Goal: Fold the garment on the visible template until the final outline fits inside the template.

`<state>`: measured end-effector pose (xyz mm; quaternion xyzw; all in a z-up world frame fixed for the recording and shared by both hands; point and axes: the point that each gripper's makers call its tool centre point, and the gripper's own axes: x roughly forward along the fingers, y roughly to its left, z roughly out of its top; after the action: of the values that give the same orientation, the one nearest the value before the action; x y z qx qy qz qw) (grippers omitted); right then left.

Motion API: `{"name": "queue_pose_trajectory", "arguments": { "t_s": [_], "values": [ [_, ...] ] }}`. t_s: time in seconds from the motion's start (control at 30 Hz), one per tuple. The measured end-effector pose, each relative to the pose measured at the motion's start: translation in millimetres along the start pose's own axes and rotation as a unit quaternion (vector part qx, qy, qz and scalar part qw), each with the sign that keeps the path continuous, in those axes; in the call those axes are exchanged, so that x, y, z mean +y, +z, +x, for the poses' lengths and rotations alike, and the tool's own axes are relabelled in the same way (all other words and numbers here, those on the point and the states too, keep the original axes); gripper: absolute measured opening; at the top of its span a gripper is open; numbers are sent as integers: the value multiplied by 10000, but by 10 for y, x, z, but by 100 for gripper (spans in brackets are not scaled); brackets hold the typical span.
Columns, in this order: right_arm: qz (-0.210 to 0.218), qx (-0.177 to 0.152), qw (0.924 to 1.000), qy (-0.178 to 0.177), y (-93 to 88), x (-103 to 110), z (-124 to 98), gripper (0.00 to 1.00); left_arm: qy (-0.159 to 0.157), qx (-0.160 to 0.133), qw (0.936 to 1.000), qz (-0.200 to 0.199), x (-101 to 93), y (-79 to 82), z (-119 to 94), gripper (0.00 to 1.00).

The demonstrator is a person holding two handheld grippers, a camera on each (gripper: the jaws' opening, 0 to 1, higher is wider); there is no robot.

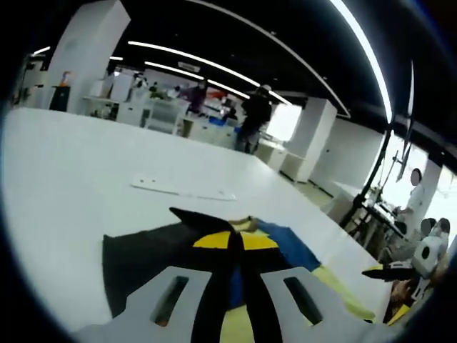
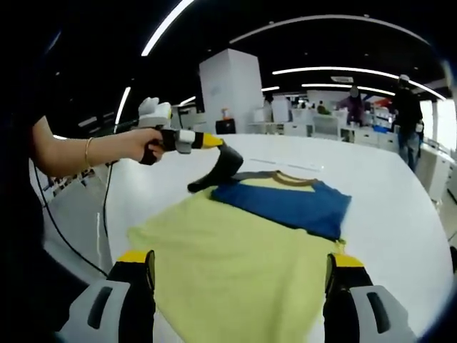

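Yellow garment [image 2: 235, 264] flat on white table [image 2: 400, 207], left gripper [image 1: 235, 246] clenched on its sleeve, right gripper [image 2: 239, 275] released.

Both cams low, facing shirt [image 2: 250, 243]

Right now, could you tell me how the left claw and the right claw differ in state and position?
The left claw is shut on the dark sleeve of the garment, while the right claw stands open, holding nothing. The left claw is at the sleeve by the collar end; the right claw hovers at the yellow hem end. Both have black jaws with yellow bands on white bodies, and both are over the white table.
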<state>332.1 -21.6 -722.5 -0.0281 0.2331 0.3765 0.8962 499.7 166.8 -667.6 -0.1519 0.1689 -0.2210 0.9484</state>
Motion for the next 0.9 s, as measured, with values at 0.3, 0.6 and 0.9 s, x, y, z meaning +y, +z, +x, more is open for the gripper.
{"name": "queue_pose_trajectory", "arguments": {
  "t_s": [0.3, 0.6, 0.9],
  "values": [
    [3, -23, 10000, 17, 3, 1, -9, 99, -289, 28, 9995, 114, -234, -49, 125, 0],
    [-14, -25, 10000, 77, -1, 26, 15, 99, -659, -83, 9978, 9, -453, -20, 268, 0],
    [-26, -24, 10000, 52, 6, 8, 33, 99, -874, -4, 9961, 95, -653, -48, 406, 0]
  ]
}}
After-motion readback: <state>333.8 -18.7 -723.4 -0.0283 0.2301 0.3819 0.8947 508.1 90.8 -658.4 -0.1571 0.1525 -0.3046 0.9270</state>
